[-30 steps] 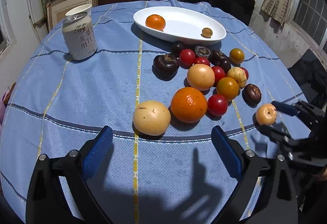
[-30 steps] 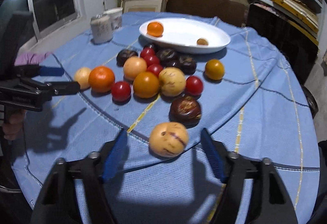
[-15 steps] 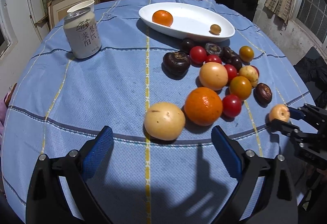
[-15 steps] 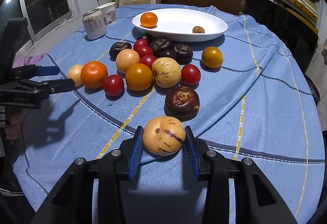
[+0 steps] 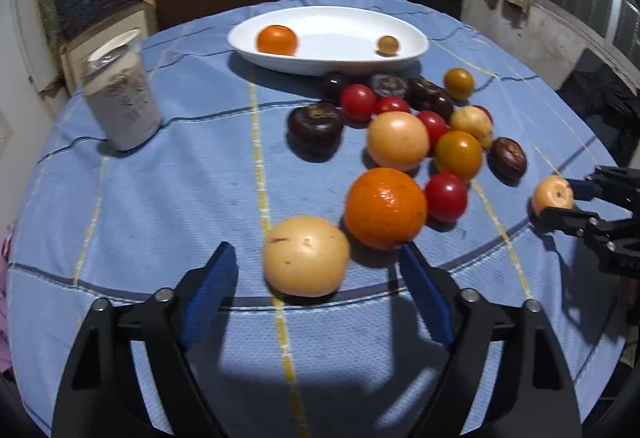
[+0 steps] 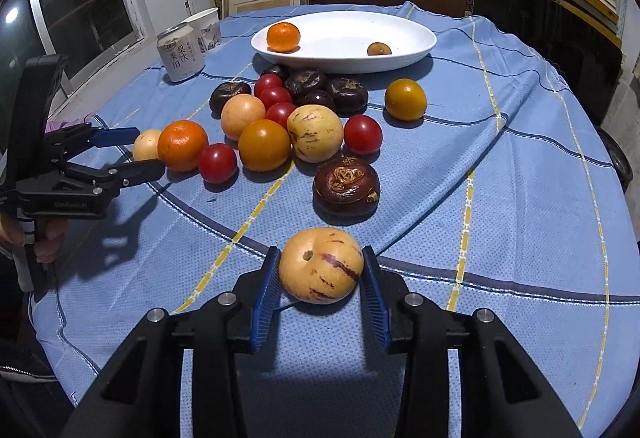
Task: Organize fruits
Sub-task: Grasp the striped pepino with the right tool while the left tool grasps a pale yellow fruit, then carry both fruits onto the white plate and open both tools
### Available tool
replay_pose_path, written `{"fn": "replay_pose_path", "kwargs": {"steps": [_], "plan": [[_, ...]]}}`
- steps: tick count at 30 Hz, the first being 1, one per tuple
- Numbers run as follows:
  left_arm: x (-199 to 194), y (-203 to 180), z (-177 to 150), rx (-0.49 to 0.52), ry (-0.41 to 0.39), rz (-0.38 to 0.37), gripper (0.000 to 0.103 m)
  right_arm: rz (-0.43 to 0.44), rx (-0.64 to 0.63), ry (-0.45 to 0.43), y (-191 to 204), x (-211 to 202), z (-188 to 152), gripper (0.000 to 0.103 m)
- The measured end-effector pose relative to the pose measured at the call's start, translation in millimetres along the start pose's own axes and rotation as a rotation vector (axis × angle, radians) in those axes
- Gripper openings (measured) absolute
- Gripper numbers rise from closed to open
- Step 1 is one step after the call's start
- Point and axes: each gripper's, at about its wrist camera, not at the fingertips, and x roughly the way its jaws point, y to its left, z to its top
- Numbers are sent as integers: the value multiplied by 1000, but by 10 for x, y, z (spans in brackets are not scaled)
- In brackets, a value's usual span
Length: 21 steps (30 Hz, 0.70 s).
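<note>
My right gripper [image 6: 321, 278] is shut on a pale yellow melon with purple streaks [image 6: 321, 264] near the table's front edge; the melon shows in the left wrist view [image 5: 552, 195] between the right gripper's fingers [image 5: 560, 204]. My left gripper [image 5: 318, 288] is open, its blue pads on either side of a pale yellow round fruit [image 5: 306, 256] without touching it. It shows from the side in the right wrist view [image 6: 132, 152]. A big orange [image 5: 385, 208] lies next to that fruit. A white oval dish [image 5: 328, 38] at the back holds an orange [image 5: 277, 40] and a small brown fruit [image 5: 388, 44].
A pile of red tomatoes [image 6: 363, 134], dark purple fruits [image 6: 346, 185], yellow-orange fruits [image 6: 405, 99] and another streaked melon [image 6: 315, 133] lies mid-table on the blue cloth [image 6: 500, 178]. A drink can [image 5: 122, 102] and a paper cup [image 6: 205, 23] stand at the left.
My right gripper has closed on the streaked melon. My left gripper has moved forward, bringing the pale round fruit between its open fingers.
</note>
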Motion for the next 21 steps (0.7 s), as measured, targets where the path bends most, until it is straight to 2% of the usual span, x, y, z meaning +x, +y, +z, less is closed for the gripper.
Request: {"fn": "replay_pose_path", "kwargs": {"steps": [2,3,5,9,13,21], "plan": [[43,1,19,-9,12,-27,77,12,4,11,1,30,-5,42],[68,1,27,-17,16,-47,72,14,3,14,8,39,-6,42],[88,-8,42,-23,10,-48,68,14,6,14,14,40,-13,41],[104,-11,51,-27,17,-22,43,16,12,15,-1,22,-14,41],[60,72,39,-68,31,-62,43,20,21,18,-11,25,-16,41],[-29,125,-3,-94,35,-38,43,31,46,-1,-38,-25,0,41]]}}
